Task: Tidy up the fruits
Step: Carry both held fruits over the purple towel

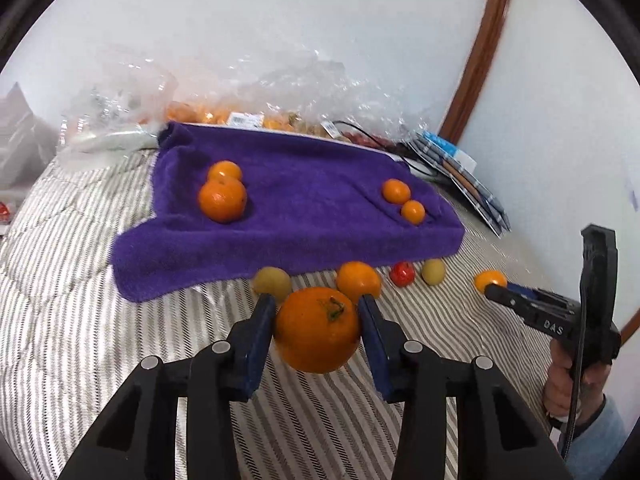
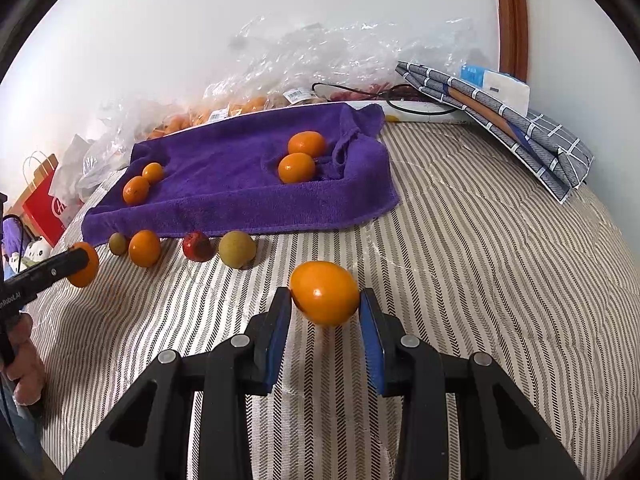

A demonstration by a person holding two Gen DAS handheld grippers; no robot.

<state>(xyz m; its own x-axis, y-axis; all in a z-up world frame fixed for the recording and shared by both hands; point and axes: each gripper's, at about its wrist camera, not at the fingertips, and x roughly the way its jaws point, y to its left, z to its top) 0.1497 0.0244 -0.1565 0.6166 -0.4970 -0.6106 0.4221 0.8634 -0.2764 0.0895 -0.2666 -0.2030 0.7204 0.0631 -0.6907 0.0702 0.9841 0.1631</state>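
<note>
My left gripper [image 1: 318,312] is shut on a large orange [image 1: 318,330] with a green stem, held above the striped bed cover [image 1: 100,340]. My right gripper [image 2: 325,304] is shut on a smaller smooth orange [image 2: 325,293]; it also shows in the left wrist view [image 1: 490,281]. A purple towel [image 1: 288,208] lies further back with two oranges at its left [image 1: 222,200] and two small ones at its right [image 1: 404,200]. Along its front edge lie a yellow-green fruit [image 1: 272,282], an orange [image 1: 358,280], a red fruit [image 1: 402,274] and another yellow-green fruit [image 1: 433,272].
Clear plastic bags of fruit [image 1: 280,92] pile against the white wall behind the towel. A folded checked cloth [image 2: 520,128] lies at the back right. A red paper bag [image 2: 42,204] stands at the far left. A black cable [image 2: 380,100] runs behind the towel.
</note>
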